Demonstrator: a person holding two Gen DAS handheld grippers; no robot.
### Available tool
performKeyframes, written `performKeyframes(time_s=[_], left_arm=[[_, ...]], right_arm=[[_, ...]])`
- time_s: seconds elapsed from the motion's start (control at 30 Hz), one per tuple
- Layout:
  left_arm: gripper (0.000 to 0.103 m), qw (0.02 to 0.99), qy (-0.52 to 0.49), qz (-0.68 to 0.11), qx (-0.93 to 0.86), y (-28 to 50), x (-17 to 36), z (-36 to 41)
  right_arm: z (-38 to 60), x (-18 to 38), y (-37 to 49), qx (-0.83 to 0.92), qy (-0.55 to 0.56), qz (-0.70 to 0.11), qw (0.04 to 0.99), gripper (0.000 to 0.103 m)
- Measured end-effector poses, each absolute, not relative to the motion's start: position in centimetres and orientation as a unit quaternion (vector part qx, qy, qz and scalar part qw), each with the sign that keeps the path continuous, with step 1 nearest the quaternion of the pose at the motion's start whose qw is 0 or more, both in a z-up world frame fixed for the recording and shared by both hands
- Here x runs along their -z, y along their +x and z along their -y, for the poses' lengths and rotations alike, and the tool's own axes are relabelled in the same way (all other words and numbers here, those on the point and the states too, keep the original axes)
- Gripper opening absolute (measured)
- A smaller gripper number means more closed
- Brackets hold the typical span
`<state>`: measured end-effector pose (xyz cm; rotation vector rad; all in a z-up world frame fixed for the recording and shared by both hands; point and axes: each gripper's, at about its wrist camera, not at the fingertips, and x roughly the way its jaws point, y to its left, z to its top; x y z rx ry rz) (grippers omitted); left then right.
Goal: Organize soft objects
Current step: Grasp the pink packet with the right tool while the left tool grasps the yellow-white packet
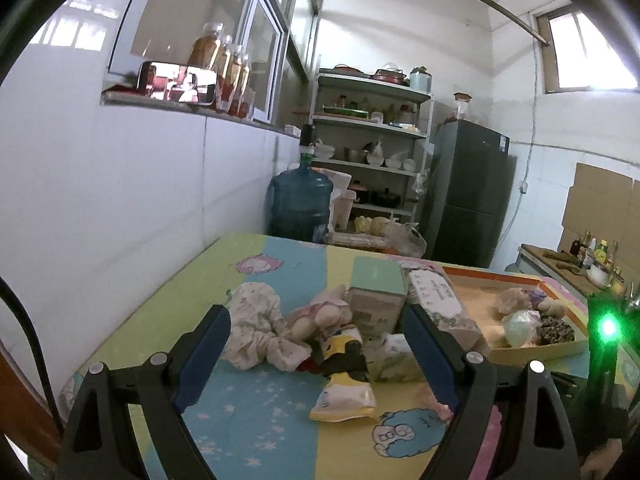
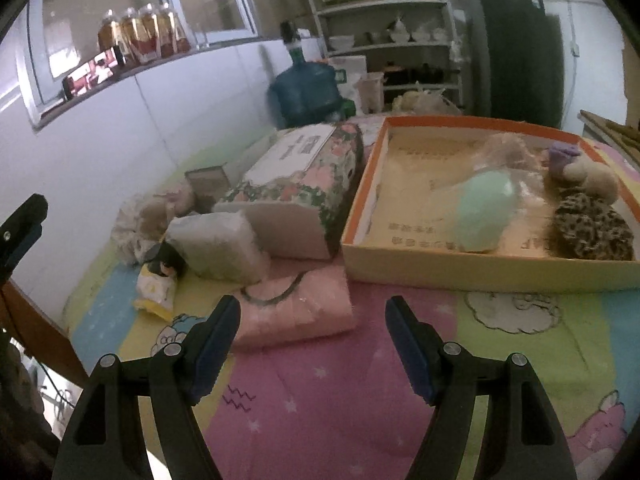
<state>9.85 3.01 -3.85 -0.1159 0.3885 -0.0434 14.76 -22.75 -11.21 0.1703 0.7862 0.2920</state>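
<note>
My left gripper [image 1: 316, 312] is open and empty above a pile of soft things on the table: a crumpled patterned cloth [image 1: 258, 328], a pink plush doll [image 1: 320, 314], a yellow cartoon pouch [image 1: 344, 376] and a white tissue pack [image 1: 394, 356]. My right gripper [image 2: 312, 304] is open and empty just in front of a folded pink cloth [image 2: 296, 308]. An orange-rimmed cardboard tray [image 2: 362, 196] holds a mint green soft ball [image 2: 484, 208], a leopard-print item [image 2: 588, 228] and a beige plush [image 2: 592, 178]. The tray also shows in the left wrist view [image 1: 532, 350].
A floral tissue box [image 2: 304, 180] and a small carton with a green lid [image 1: 378, 292] stand between pile and tray. The table has a colourful cartoon cover [image 2: 320, 400]. White wall at left; water jug [image 1: 300, 204], shelf [image 1: 372, 148] and fridge [image 1: 472, 196] behind.
</note>
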Motion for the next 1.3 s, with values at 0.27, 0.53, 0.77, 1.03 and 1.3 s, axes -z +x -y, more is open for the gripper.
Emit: performKeyframes(time_s=[0.27, 0.53, 0.77, 1.03, 1.3], left_arm=[[0.088, 0.975, -0.069, -0.208, 0.024, 10.4, 5.2, -4.9], [0.088, 0.966, -0.059, -0.242, 0.066, 11.7, 7.1, -3.4], [0.088, 0.951, -0.035, -0.295, 0.089, 14.5, 9.9, -0.5], [0.086, 0.933, -0.037, -0.348, 0.09, 17.5, 11.7, 0.0], [0.083, 0.925, -0.043, -0.365, 0.096, 18.4, 12.2, -0.1]], right_arm=[[20.9, 12.1, 16.3, -0.139, 0.068, -0.399, 0.904, 0.076], [20.4, 12.1, 15.0, -0.136, 0.066, -0.387, 0.91, 0.034], [21.1, 12.1, 13.8, -0.169, 0.096, -0.391, 0.899, 0.015], [21.1, 12.5, 11.6, -0.275, 0.103, -0.436, 0.851, 0.024], [19.1, 9.0, 10.3, -0.33, -0.074, -0.372, 0.864, 0.085]])
